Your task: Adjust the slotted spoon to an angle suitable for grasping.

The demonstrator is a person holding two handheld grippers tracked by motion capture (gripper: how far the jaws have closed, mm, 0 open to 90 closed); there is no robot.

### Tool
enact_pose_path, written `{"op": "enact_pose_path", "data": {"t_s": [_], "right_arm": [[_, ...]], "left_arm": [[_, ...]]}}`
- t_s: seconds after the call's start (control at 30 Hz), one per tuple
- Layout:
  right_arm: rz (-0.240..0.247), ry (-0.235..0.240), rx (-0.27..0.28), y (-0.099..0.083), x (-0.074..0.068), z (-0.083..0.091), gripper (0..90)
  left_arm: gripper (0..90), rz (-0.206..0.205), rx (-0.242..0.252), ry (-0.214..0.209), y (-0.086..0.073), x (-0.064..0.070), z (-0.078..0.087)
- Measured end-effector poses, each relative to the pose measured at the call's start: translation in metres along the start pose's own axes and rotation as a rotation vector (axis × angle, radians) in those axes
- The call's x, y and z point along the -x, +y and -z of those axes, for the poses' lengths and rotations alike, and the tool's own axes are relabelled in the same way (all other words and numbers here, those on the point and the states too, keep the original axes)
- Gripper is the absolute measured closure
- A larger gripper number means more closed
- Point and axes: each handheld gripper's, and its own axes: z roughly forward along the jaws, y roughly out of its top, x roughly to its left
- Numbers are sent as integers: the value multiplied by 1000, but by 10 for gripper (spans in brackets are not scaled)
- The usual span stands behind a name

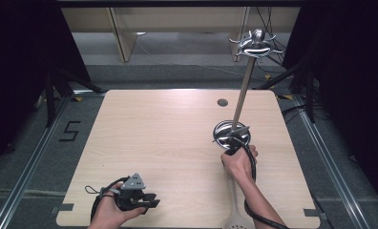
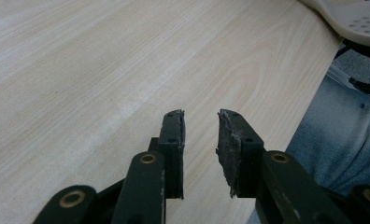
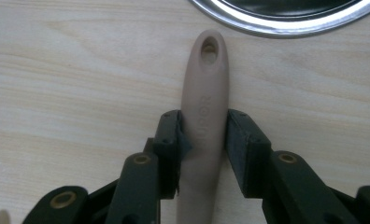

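One beige slotted spatula (image 3: 204, 121), right claw (image 3: 203, 140) clamping its handle, one steel bowl (image 1: 230, 132)

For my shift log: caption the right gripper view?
Right gripper closed on beige spatula handle beside steel base rim.

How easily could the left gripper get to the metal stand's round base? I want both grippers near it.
Probably yes. The left gripper sits open at the near left edge, with bare table between it and the base. The right gripper, on the spatula handle, crowds the near side.

Black hand-held gripper (image 2: 201, 154), brass-ringed screws, worn pads, grey three-cornered plate, black cable; jeans.
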Motion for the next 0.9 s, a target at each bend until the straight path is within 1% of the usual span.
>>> {"op": "enact_pose_path", "data": {"t_s": [0.07, 0.1, 0.17, 0.2, 0.23, 0.27, 0.3, 0.33, 0.37, 0.4, 0.43, 0.47, 0.5, 0.53, 0.57, 0.6, 0.63, 0.67, 0.7, 0.73, 0.77, 0.8, 0.83, 0.87, 0.9], "right_arm": [[12, 12, 14, -1, -1, 1, 674], [20, 15, 18, -2, -1, 3, 675], [34, 32, 34, -2, -2, 6, 675], [21, 25, 32, -3, -3, 9, 675], [41, 48, 37, -3, -2, 12, 676], [46, 56, 56, -3, -2, 14, 676], [51, 60, 57, -3, -2, 16, 676], [65, 64, 71, -4, -1, 18, 676], [65, 83, 73, -4, 0, 21, 676], [65, 83, 73, -4, 0, 21, 676], [70, 92, 101, -6, 1, 26, 676], [89, 100, 104, -6, 2, 27, 676], [79, 93, 111, -6, 1, 29, 676], [77, 109, 121, -8, 1, 32, 676], [98, 102, 140, -8, 2, 33, 676], [87, 115, 140, -9, 0, 37, 676], [98, 124, 157, -10, 1, 39, 676], [106, 123, 173, -11, 0, 43, 676], [111, 131, 191, -12, 0, 46, 676], [119, 131, 207, -13, 1, 49, 676], [112, 149, 216, -14, 0, 52, 676], [146, 140, 248, -15, 2, 54, 676], [163, 152, 274, -16, 3, 56, 676], [137, 148, 270, -17, 2, 60, 676], [153, 158, 283, -19, 4, 62, 676]], "left_arm": [[703, -2, -5, 2, 0, 0, 0], [704, -15, -3, 2, 0, -1, 1], [704, -16, -2, 2, 0, -1, 1], [704, -16, -2, 1, 0, -1, 1], [704, -17, -1, 1, 0, -1, 1], [704, -17, -1, 1, 1, -1, 1], [705, -17, 0, 1, 1, -1, 1], [705, -17, 0, 1, 1, -1, 1], [705, -20, -1, 4, 1, -1, 1], [705, -20, -1, 4, 1, -1, 1], [705, -16, 3, -2, 1, -1, 2], [705, -17, 7, -1, 1, -1, 2], [706, -19, 7, 6, 1, -1, 2], [705, -20, 8, 6, 1, -1, 2], [705, -19, 12, 4, 1, -1, 2], [705, -16, 16, 2, 1, -1, 2], [705, -18, 16, 4, 1, -1, 3], [705, -19, 16, 4, 1, -1, 3], [705, -16, 19, -3, 1, -1, 2], [705, -15, 20, 2, 1, 0, 2], [705, -11, 19, -1, 1, 0, 3], [705, -19, 15, 4, 1, -1, 3], [704, -16, 23, -4, 1, 0, 2], [704, -17, 23, -4, 1, -1, 2], [704, -17, 26, -1, 1, 0, 2]]}}
